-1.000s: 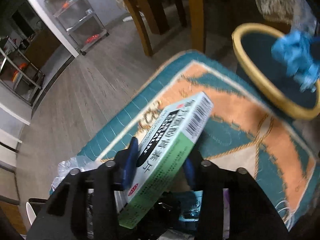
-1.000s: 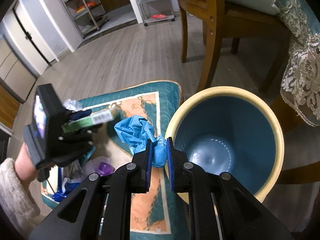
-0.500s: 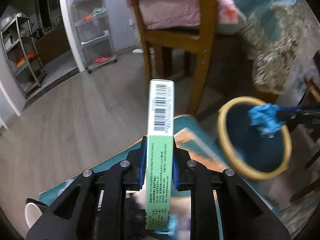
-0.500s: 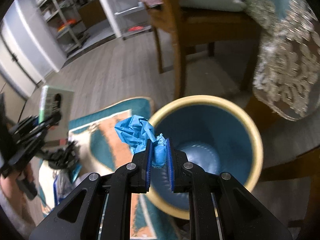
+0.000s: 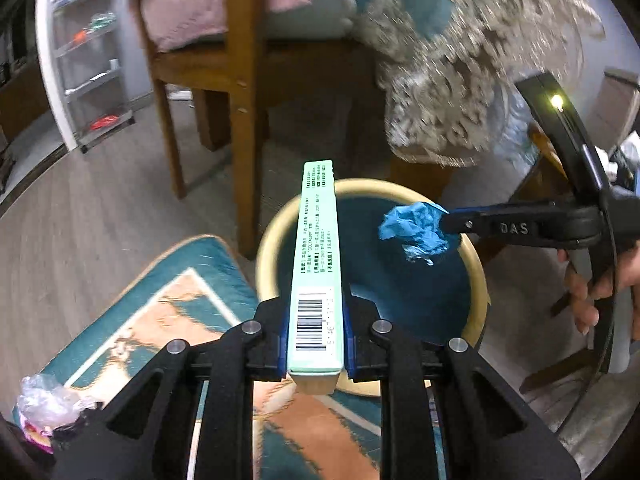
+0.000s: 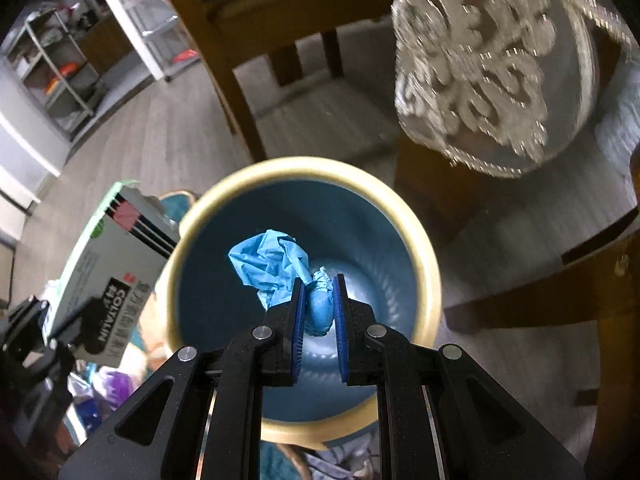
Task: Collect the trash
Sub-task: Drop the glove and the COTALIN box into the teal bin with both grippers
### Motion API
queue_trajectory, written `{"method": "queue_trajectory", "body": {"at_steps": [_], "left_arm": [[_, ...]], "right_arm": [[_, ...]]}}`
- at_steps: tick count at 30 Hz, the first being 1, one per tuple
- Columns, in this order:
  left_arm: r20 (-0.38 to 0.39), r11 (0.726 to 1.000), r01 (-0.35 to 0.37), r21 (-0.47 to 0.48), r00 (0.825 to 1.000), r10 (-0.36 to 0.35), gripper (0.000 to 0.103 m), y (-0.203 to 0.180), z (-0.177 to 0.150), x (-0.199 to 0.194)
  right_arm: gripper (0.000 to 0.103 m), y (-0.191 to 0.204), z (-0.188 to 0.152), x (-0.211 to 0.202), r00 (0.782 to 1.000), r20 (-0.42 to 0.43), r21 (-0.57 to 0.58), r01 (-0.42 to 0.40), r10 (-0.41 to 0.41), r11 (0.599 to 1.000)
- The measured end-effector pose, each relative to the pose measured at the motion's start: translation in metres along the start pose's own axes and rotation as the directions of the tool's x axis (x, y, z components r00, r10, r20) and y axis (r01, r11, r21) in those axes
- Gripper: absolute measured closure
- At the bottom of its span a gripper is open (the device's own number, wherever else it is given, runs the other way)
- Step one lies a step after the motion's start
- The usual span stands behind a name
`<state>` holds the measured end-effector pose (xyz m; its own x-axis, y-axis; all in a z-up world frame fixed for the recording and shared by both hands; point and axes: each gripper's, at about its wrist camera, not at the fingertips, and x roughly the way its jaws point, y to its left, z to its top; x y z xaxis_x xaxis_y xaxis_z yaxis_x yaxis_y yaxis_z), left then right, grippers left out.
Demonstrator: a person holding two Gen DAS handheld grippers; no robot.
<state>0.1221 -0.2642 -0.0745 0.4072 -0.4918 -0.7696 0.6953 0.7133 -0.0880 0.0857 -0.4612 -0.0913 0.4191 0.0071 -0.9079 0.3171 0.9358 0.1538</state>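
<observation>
Two grippers' trash above bin

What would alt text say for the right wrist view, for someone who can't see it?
The right hand-held gripper pinches a crumpled blue wad above the open mouth of a blue bin with a cream rim. At left, the other gripper holds a green and white box; wooden chair legs stand behind on the floor.

We've got a grey wood-look floor here, with a teal and orange rug on it. The blue bin with the cream rim stands at the rug's edge, crumpled plastic wrappers lie on its corner.
</observation>
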Motion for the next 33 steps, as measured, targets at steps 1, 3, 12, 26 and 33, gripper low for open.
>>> {"method": "queue_trajectory", "body": {"at_steps": [1,3,12,26,33], "left_arm": [[-0.012,1.000,0.009,0.009,1.000,-0.009,0.085,-0.005,-0.001,0.006],[-0.026,0.999,0.016,0.031,1.000,-0.015,0.085,-0.013,-0.004,0.012],[-0.073,0.997,0.000,0.071,0.997,0.005,0.085,-0.024,-0.011,0.032],[0.005,0.998,-0.064,0.024,0.998,0.064,0.049,-0.008,-0.006,-0.009],[0.076,0.995,-0.096,-0.034,0.992,0.098,0.031,0.001,-0.007,-0.057]], "right_arm": [[0.088,-0.002,0.000,0.001,1.000,-0.005,0.003,0.002,-0.002,1.000],[0.088,-0.004,0.000,0.001,1.000,-0.008,0.010,0.001,-0.001,1.000],[0.088,-0.004,0.000,0.007,1.000,-0.029,-0.007,-0.006,0.005,1.000],[0.073,0.004,0.008,-0.001,1.000,0.016,-0.049,0.012,-0.012,0.999],[0.040,0.013,0.008,-0.015,0.998,0.062,-0.077,0.006,-0.001,0.997]]}}
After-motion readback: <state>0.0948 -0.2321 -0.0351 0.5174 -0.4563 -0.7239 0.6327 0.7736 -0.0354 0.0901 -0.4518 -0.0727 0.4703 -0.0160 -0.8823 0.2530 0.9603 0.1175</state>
